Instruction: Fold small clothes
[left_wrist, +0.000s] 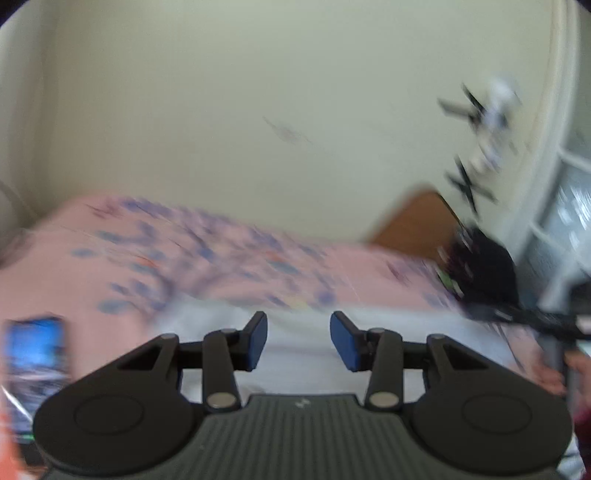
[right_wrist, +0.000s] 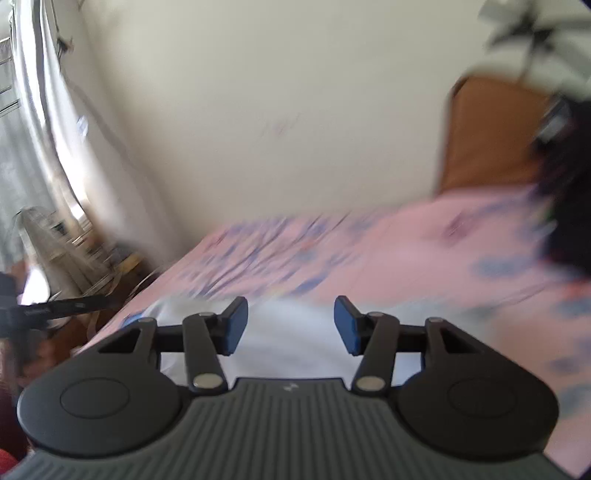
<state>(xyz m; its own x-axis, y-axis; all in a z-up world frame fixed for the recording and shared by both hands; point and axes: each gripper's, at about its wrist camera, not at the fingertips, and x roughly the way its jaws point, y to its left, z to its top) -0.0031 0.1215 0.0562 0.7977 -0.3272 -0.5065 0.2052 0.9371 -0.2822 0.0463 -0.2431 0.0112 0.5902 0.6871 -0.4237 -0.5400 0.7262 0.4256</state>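
Phone left of white garment

I count two grippers — left gripper and right gripper — one white garment, one bed, one phone.

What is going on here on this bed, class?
A person is working over a bed with a pink patterned sheet, one hand-held gripper in each hand. The left hand-held gripper and the right hand-held gripper both stand open above a white garment, nothing between their pads. The blurred frames hide how far it is folded.
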